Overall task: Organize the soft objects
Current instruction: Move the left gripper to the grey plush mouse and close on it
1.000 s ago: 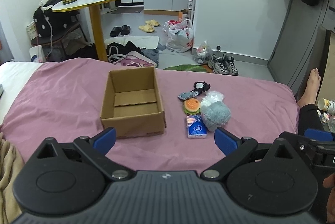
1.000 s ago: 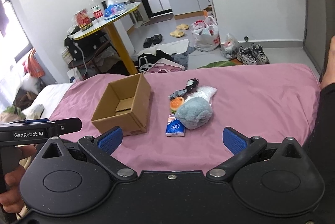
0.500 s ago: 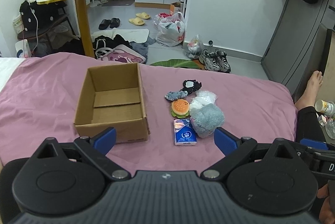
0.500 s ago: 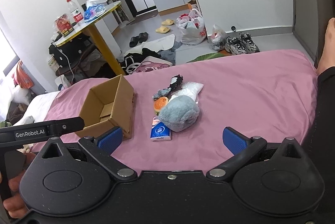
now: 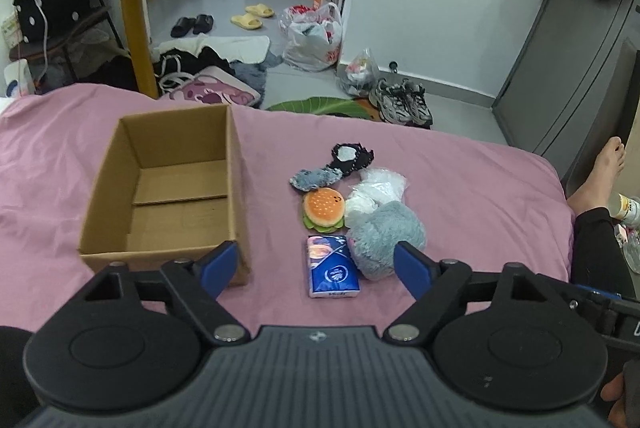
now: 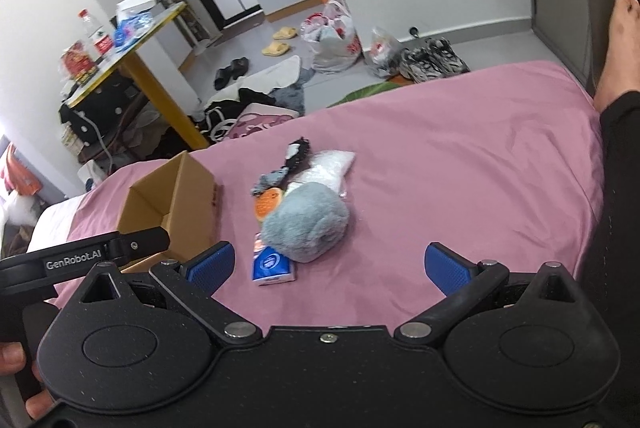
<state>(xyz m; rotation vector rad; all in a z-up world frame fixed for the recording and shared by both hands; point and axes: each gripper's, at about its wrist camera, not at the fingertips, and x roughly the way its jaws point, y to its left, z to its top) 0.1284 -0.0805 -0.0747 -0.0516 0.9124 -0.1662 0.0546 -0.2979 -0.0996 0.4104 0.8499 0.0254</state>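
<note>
**Both grippers spread wide over a bed, soft things heaped beside an empty box**

A pink sheet (image 5: 460, 179) covers the bed. On it a cardboard box (image 5: 168, 183) stands open-topped with nothing inside. Just right of the box lies a tight cluster: a blue tissue pack (image 5: 332, 266) nearest the cameras, a grey plush (image 5: 386, 232) touching its right side, a burger toy (image 5: 324, 208) behind the pack, a white bag (image 5: 376, 187) behind the plush, then a grey scrap (image 5: 314, 177) and a black-and-white piece (image 5: 351, 156) farthest off.

The left gripper (image 5: 316, 264) hovers above the sheet with its blue pads far apart and nothing between them but air; the tissue pack sits in line with the gap, and the left pad overlaps the box's near corner in view. The right gripper (image 6: 328, 264) is likewise wide open and holds nothing; the plush (image 6: 306, 224) and pack (image 6: 272, 264) lie ahead of its left pad. From the right view the plush hides most of the burger toy (image 6: 268, 205), and the left gripper's arm crosses in front of the box (image 6: 176, 195).

A person's leg and bare foot (image 5: 600, 175) rest at the bed's right edge. Beyond the bed, the floor holds shoes (image 5: 404, 103), yellow slippers (image 5: 252, 17), plastic bags (image 5: 316, 37) and clothes beside a yellow-legged table (image 5: 132, 23).
</note>
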